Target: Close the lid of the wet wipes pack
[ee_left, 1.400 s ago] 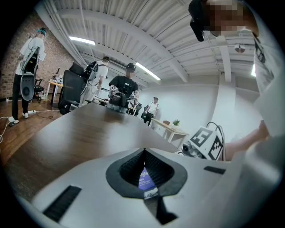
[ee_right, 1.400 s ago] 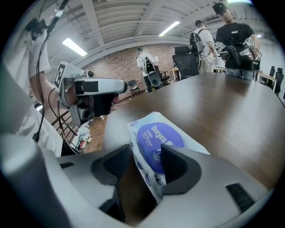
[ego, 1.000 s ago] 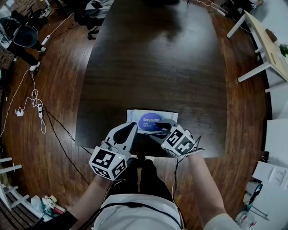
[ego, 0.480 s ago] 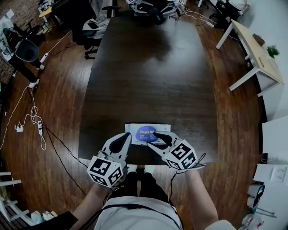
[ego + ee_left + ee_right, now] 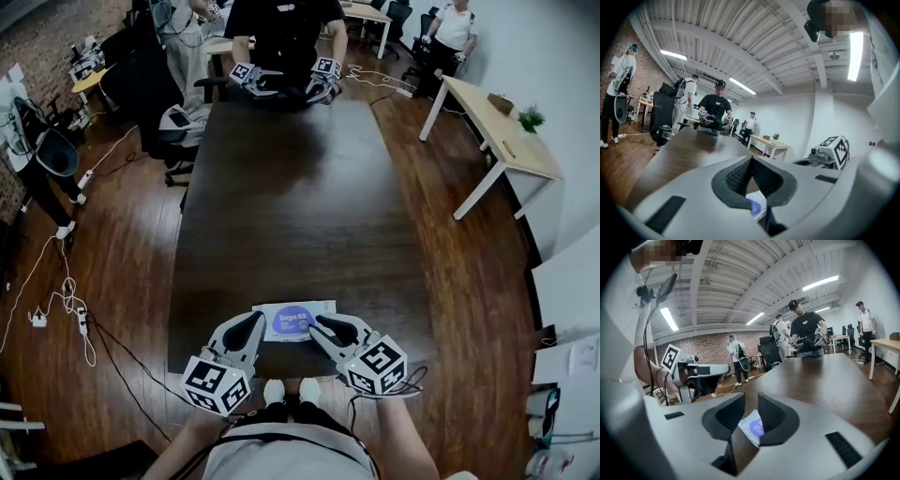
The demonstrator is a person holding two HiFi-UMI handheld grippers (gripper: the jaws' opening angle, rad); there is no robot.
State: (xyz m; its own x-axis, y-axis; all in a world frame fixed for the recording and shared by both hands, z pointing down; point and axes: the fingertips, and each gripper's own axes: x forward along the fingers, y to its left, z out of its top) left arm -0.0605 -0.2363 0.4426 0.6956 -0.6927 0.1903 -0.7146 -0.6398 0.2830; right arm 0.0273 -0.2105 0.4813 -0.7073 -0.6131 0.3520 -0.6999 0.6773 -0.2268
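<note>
Down at the six o'clock edge of the table (image 5: 300, 206), the wipes pack (image 5: 292, 322) is lying flat. Its blue lid is looking already pressed down, though I am not making out the seam clearly. The left gripper (image 5: 258, 319) is hovering at the pack's eight o'clock, fingers together. The right gripper (image 5: 319, 324) is hovering at four o'clock, its fingers closing on nothing. To finish well, I'd be pressing a closed tip squarely on the lid's rim, checking it is sitting flush all round.
</note>
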